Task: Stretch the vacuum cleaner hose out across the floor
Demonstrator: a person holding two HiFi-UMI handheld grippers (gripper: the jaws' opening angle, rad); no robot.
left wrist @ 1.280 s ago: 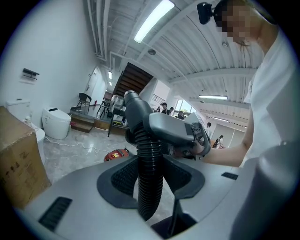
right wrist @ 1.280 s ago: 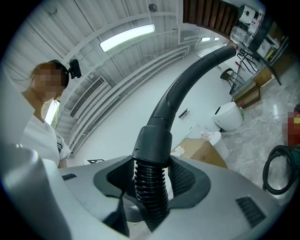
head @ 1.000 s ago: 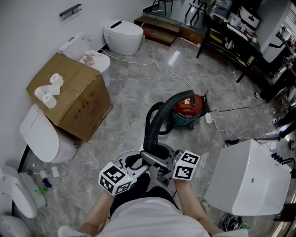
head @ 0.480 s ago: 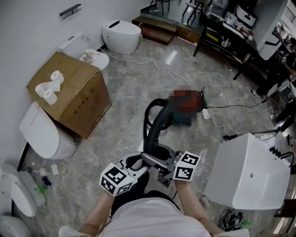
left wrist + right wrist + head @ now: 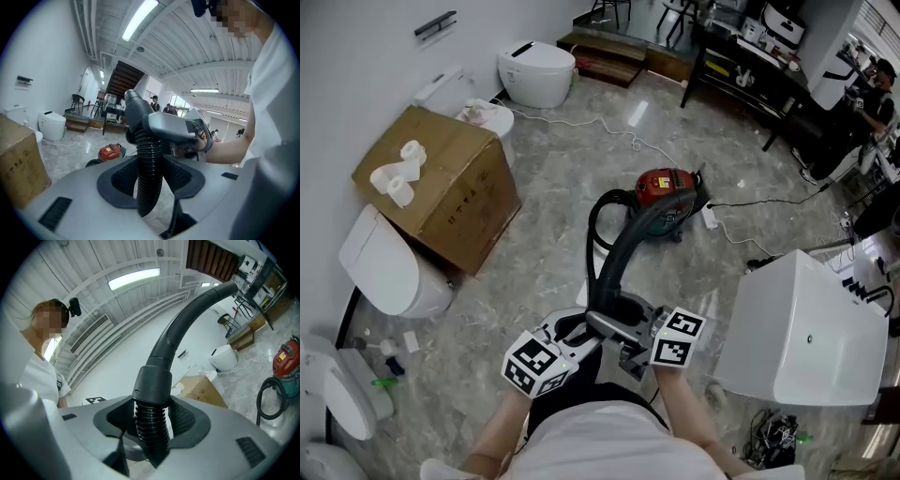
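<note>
A red vacuum cleaner canister (image 5: 668, 193) stands on the marble floor ahead of me. Its black hose (image 5: 613, 251) loops from the canister and rises toward me, ending in a grey handle piece (image 5: 616, 324). My left gripper (image 5: 574, 336) is shut on the ribbed hose (image 5: 150, 180) just below that grey handle (image 5: 171, 128). My right gripper (image 5: 630, 347) is shut on the ribbed hose (image 5: 151, 428) right under the dark cuff (image 5: 153, 384) of the curved tube (image 5: 189, 318). Both grippers sit close together at my waist.
A cardboard box (image 5: 441, 187) with paper rolls on it stands at left, between white toilets (image 5: 386, 272) (image 5: 534, 67). A large white appliance (image 5: 806, 333) stands at right. A white power cord (image 5: 630, 139) and a black cable (image 5: 769, 201) run across the floor near the canister.
The canister now lies a little farther from me and the hose loop looks longer and narrower. Both grippers keep the same hold on the hose.
</note>
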